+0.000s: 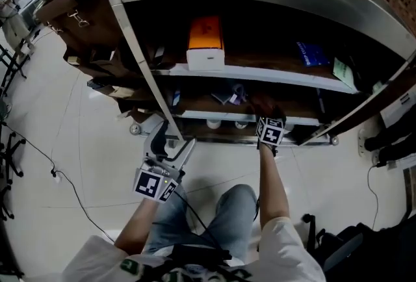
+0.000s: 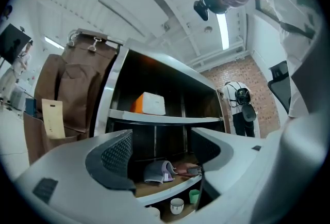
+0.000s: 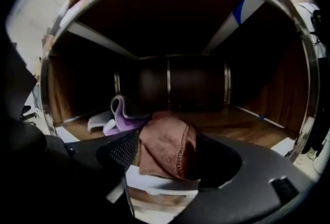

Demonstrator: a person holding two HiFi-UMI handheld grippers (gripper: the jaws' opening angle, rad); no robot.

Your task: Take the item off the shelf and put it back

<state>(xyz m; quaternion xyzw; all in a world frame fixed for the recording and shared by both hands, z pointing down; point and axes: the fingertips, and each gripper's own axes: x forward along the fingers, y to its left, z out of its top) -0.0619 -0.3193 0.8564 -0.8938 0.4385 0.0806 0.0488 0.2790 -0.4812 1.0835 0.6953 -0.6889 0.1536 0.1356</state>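
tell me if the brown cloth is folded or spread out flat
Folded, bunched up: the right gripper view shows the brown cloth as a doubled-over bundle standing between the right claw's jaws, stitched edge upright.

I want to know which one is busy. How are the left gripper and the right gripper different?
The left gripper has open, empty jaws; the right gripper pinches a brown cloth. The left gripper hangs in front of the shelf; the right gripper reaches its middle level. Both carry a marker cube.
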